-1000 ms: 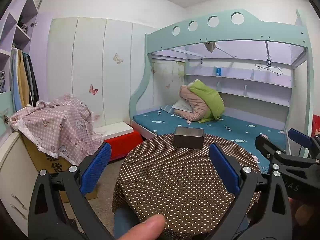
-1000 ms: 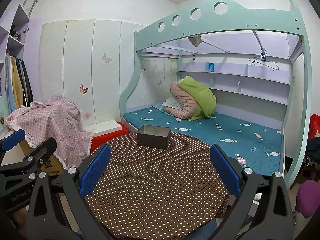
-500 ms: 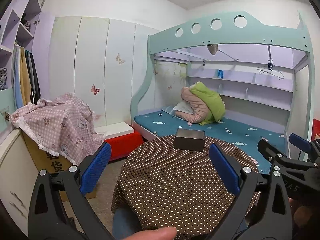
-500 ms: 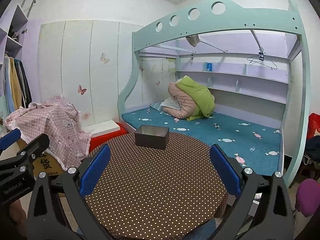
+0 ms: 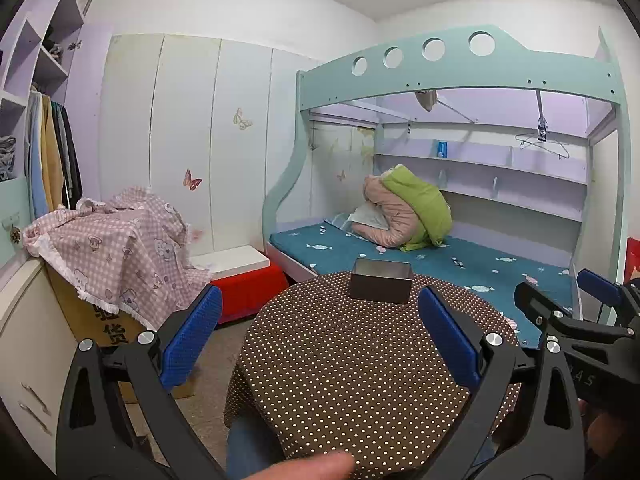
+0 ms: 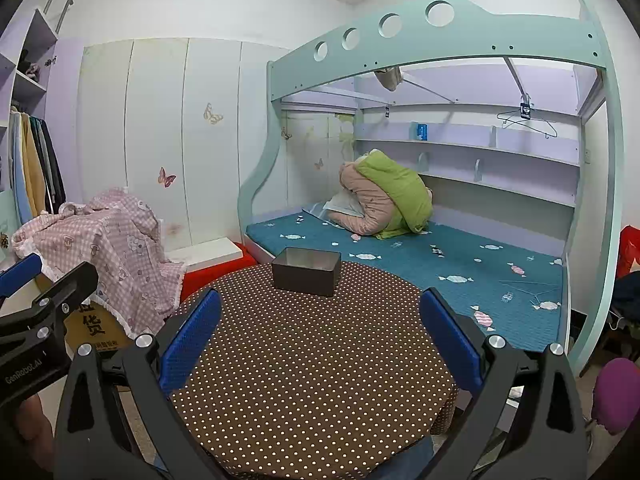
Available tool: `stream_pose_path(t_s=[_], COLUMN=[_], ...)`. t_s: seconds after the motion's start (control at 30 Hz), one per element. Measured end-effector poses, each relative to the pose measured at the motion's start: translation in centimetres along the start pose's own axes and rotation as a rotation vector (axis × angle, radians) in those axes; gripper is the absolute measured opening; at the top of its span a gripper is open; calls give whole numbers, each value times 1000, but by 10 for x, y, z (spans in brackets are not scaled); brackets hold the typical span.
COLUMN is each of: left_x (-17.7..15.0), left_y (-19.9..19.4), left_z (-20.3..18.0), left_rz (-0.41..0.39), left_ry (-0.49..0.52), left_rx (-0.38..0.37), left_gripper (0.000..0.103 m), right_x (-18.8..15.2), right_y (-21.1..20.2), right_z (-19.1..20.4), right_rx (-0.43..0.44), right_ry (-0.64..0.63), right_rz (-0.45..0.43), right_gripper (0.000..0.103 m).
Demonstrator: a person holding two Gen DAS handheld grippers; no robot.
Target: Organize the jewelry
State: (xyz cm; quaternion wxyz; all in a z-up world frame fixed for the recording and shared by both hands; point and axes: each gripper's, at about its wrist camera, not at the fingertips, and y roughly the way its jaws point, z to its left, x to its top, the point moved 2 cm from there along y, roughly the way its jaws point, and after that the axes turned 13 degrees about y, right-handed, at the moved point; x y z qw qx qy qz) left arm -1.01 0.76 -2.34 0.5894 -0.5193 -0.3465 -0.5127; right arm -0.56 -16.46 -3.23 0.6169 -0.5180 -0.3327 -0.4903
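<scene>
Jewelry itself cannot be made out in either view; the only task-related thing showing is a small dark box [image 5: 381,285] at the 12 o'clock edge of the round, dotted worktop [image 5: 360,368], and its inside cannot be seen from this height. The left claw [image 5: 318,350] is spread wide with nothing between its blue pads, and the right claw [image 6: 320,350] is spread just as wide and empty, the box at its 12 o'clock too. By my reading the task has barely begun: nothing is gripped and nothing visibly sorted. The cloth between the claws and the box is bare, so a straight reach looks free. The worktop's rim curves away at 3 and 9 o'clock, with floor below on the left and the bed [image 6: 420,264] close behind from 12 to 2 o'clock. A draped pink cloth [image 5: 116,248] sits at 9 to 10 o'clock, well apart.
</scene>
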Motion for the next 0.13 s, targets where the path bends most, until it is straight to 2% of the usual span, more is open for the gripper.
stream_pose_path(t_s=[0.13], left_x=[-1], left_y=[0], left_z=[1], left_rz=[3], left_ry=[-4], left_rx=[1], left_gripper=[98], right_x=[0], right_y=[-1], right_z=[0], right_rx=[-2], right_ry=[1], right_rz=[-1], right_gripper=[96])
